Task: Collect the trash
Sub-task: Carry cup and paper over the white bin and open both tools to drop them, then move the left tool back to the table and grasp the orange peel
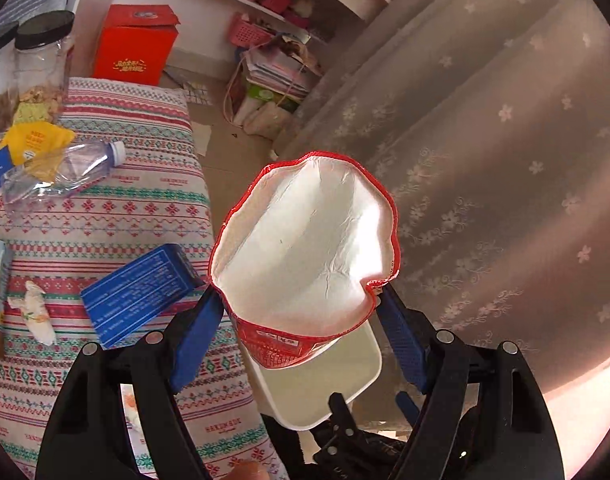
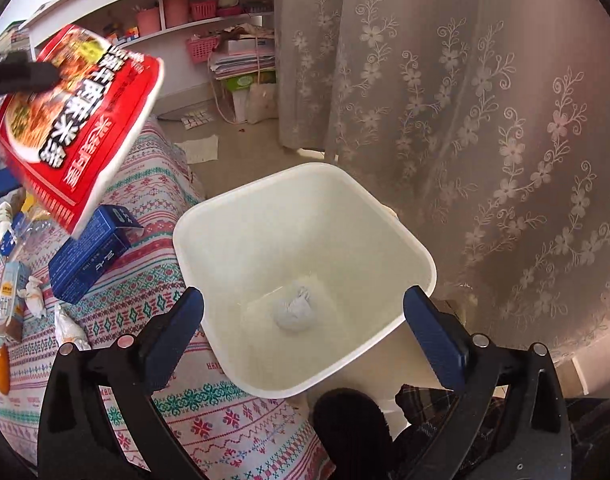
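Currently:
left hand-held gripper (image 1: 299,322): clamped on red paper noodle bowl (image 1: 305,248), beside white plastic bin (image 2: 305,280).
right hand-held gripper (image 2: 303,316): jaws apart, empty; crumpled tissue (image 2: 295,310) in bin.
risk: early release, bowl lands on patterned bed (image 2: 225,420).

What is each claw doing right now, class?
Left claw: closed on the red noodle container.
Right claw: open, holding nothing, above the white bin.
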`<action>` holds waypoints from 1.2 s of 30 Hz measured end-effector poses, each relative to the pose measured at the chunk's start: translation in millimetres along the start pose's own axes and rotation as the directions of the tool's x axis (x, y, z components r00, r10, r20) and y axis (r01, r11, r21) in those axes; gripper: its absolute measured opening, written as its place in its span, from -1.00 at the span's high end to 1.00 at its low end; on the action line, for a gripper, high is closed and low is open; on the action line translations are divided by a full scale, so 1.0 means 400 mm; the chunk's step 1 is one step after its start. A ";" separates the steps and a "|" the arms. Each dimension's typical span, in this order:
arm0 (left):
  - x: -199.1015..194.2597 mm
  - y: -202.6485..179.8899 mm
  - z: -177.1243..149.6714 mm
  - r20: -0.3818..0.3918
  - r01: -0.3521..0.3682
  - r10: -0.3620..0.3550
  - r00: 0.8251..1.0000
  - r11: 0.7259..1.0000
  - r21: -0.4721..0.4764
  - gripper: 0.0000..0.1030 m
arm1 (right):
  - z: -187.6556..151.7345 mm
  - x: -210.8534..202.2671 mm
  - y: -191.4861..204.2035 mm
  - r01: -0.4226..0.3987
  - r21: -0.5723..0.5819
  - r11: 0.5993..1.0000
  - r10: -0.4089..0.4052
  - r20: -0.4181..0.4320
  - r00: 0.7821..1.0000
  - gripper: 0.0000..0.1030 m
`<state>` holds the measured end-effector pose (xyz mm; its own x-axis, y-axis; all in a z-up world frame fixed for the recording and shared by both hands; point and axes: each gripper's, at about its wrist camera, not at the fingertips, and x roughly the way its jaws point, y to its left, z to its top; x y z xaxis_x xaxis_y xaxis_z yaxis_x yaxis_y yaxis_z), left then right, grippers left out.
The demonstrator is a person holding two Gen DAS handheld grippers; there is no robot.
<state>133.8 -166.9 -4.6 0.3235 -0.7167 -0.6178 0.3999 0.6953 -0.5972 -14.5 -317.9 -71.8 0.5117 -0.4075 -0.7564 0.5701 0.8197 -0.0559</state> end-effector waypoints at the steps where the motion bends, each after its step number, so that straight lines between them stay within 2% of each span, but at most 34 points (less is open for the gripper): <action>1: 0.014 -0.010 -0.001 -0.007 0.015 -0.015 1.000 1.000 0.002 -0.48 | -0.002 0.000 0.002 0.000 0.002 1.000 0.000 -0.001 1.000 -0.87; 6: 0.095 -0.029 -0.008 -0.068 0.079 -0.080 0.994 0.997 -0.016 -0.51 | 0.001 0.005 -0.012 0.013 0.020 1.000 -0.013 0.005 1.000 -0.87; 8: 0.122 -0.020 -0.014 -0.106 0.116 -0.122 0.987 0.991 -0.059 -0.68 | 0.000 0.011 -0.017 0.013 0.027 1.000 -0.013 -0.005 1.000 -0.87; 10: 0.124 -0.010 -0.008 -0.113 0.155 -0.166 0.980 0.983 -0.103 -0.72 | -0.001 0.016 -0.020 0.010 0.029 1.000 -0.010 -0.011 1.000 -0.87; 15: 0.069 0.013 0.005 -0.074 0.138 -0.147 0.986 0.984 -0.113 -0.77 | -0.003 0.021 -0.007 -0.018 0.033 0.999 0.019 -0.022 1.000 -0.87; 20: 0.014 0.038 0.000 -0.048 0.049 -0.053 0.997 0.995 -0.085 -0.79 | 0.005 0.027 0.024 -0.068 0.031 0.997 0.069 -0.038 0.997 -0.87; 24: -0.022 0.057 -0.015 -0.036 -0.080 0.078 0.996 0.996 -0.032 -0.79 | 0.008 0.027 0.064 -0.129 0.018 0.992 0.129 -0.050 0.990 -0.87; 29: -0.080 0.112 -0.029 -0.030 -0.205 0.205 0.978 0.979 -0.011 -0.79 | 0.009 0.017 0.113 -0.184 0.000 0.983 0.184 -0.044 0.982 -0.87; 32: -0.116 0.159 -0.038 -0.035 -0.279 0.278 0.960 0.960 -0.008 -0.79 | 0.005 0.015 0.145 -0.216 -0.012 0.976 0.215 -0.058 0.975 -0.87; 36: -0.164 0.226 -0.052 -0.047 -0.342 0.341 0.939 0.939 -0.030 -0.79 | -0.005 0.019 0.197 -0.255 -0.047 0.966 0.250 -0.090 0.964 -0.87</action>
<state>130.9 -55.9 -28.8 0.4000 -0.4335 -0.8075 0.2395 0.8999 -0.3645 32.9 -255.6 -83.2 0.5780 -0.1511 -0.8019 0.3898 0.9145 0.1086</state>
